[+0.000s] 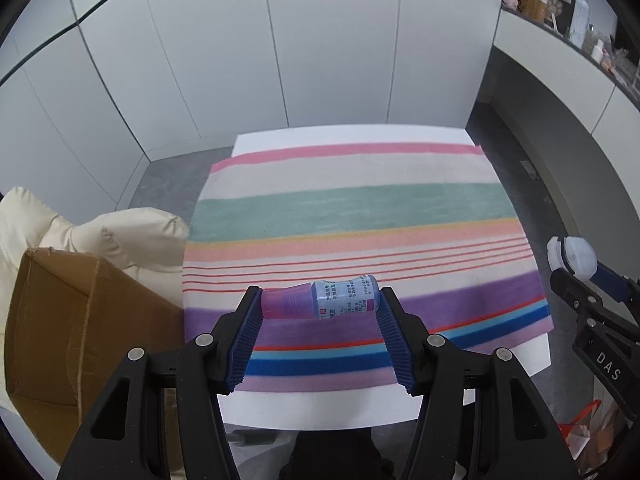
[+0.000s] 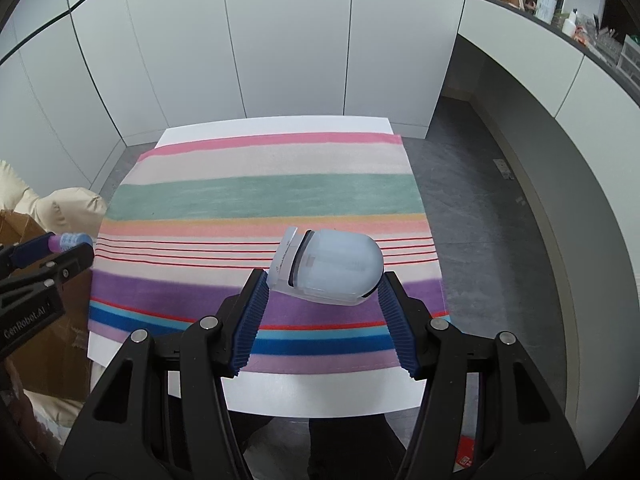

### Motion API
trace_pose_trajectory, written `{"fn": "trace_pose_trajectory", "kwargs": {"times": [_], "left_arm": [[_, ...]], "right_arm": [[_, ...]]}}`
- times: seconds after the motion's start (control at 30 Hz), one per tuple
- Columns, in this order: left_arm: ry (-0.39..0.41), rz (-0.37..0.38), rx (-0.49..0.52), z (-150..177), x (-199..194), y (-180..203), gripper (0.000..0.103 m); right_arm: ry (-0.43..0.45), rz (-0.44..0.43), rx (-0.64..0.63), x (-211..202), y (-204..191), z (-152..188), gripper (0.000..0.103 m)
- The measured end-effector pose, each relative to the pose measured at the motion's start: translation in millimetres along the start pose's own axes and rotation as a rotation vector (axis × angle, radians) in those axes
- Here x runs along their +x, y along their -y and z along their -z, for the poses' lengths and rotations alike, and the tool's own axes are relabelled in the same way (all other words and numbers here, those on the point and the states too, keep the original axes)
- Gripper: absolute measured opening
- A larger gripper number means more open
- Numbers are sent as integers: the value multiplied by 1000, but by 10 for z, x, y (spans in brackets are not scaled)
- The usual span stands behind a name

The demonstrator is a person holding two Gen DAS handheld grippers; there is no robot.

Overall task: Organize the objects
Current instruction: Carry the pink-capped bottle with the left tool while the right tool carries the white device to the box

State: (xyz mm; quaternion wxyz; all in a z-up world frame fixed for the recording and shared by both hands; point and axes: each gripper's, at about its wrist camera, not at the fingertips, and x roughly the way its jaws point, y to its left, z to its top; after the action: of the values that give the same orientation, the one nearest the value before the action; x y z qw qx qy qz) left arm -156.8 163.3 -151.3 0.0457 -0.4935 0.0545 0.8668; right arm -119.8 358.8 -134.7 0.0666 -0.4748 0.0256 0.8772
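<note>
Honestly, the likeliest mishap is the small bottle [image 1: 320, 298] slipping: the left gripper [image 1: 320, 304] pinches it end to end, cap against one pad and base against the other, so a round, smooth thing lying crosswise like that could pivot or pop out and roll off the striped cloth [image 1: 360, 208] towards the near edge of the counter [image 1: 536, 356]. The cardboard box [image 1: 60, 320] stands off the counter's left side, and a drop short of it would land on the floor. The right gripper [image 2: 323, 280] grasps a pale rounded plastic gadget [image 2: 332, 266] across its width above the cloth; its curved shell gives the pads little flat to bite. Both sets of jaws stand fairly wide, clenched on their loads.
</note>
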Motion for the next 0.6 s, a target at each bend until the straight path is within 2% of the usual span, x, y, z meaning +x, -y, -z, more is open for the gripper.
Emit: {"fn": "trace_pose_trajectory", "kwargs": {"times": [0.2, 0.33, 0.6], "left_arm": [[26, -13, -60, 50, -168, -367, 59], [66, -73, -80, 135, -266, -720, 59], [50, -140, -249, 391, -346, -1759, 59]], "right_arm": [[19, -15, -53, -141, -322, -67, 60], [21, -46, -100, -167, -683, -106, 60], [29, -131, -250, -201, -1745, -113, 60]]}}
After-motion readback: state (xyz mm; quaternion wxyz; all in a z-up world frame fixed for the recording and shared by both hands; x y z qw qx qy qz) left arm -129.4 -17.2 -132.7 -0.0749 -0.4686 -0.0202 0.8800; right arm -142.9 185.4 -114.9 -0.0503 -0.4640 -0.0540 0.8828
